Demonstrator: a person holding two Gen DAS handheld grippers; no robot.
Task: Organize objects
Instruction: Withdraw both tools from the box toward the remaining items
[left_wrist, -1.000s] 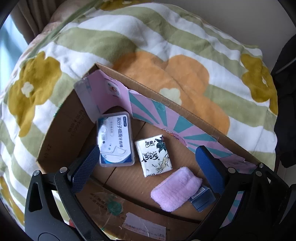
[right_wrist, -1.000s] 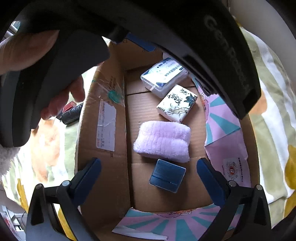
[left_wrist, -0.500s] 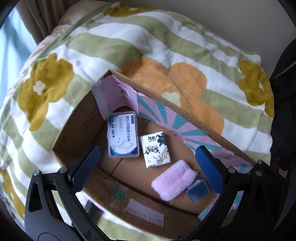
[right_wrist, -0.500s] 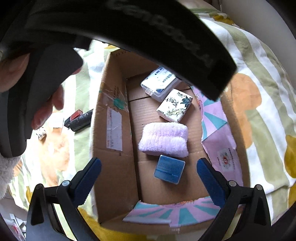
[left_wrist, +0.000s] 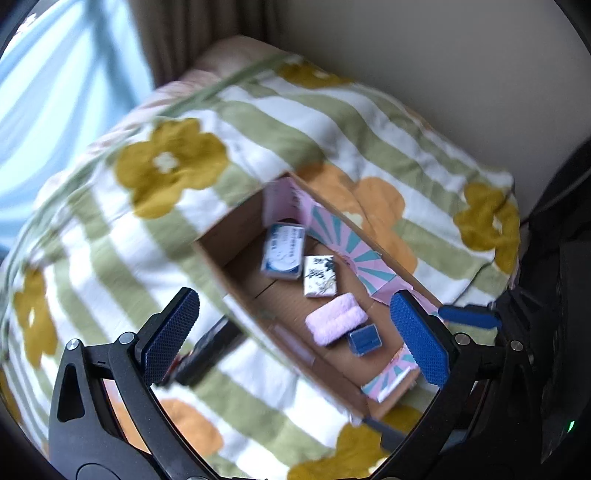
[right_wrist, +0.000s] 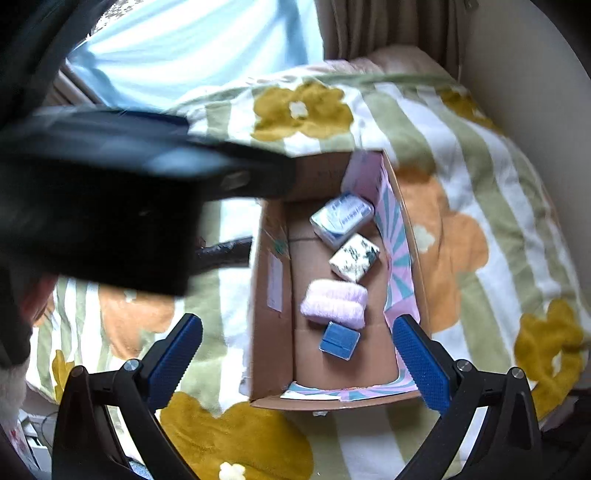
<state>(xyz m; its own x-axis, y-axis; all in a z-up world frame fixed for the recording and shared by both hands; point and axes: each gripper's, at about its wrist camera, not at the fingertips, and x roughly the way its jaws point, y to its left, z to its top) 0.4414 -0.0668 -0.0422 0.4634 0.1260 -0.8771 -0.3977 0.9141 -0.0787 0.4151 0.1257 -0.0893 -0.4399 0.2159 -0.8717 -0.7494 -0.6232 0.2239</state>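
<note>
1. Left wrist view: the left gripper (left_wrist: 295, 332) hangs high above the bed with its blue-padded jaws spread wide and nothing between them. The open brown cardboard box with pink and teal lining (left_wrist: 236, 273) sits on the striped flower-print blanket (left_wrist: 110, 258), running from 12 o'clock toward 4 o'clock of the gripper's centre. On its floor lie 4 things in a row: a clear plastic case with a blue and white label (left_wrist: 283, 253) at the far end, then a white tissue packet with dark print (left_wrist: 320, 276), a folded pale pink fluffy cloth (left_wrist: 337, 324), and a small dark blue square box (left_wrist: 364, 339) just beside the cloth. A dark, blurred object (left_wrist: 210, 349) lies on the blanket outside the box at 9 o'clock; what it is cannot be told.

2. Right wrist view: the right gripper (right_wrist: 297, 356) is also wide open and empty, above the box's near end at 12 o'clock. The black body of the other tool (right_wrist: 110, 206) blocks 10 o'clock.

3. Judgement: if the dark object is next, the nearer left gripper suits it. Come down slowly, line the pads across its narrow width, and close only once level, since soft bedding gives way underneath.
</note>
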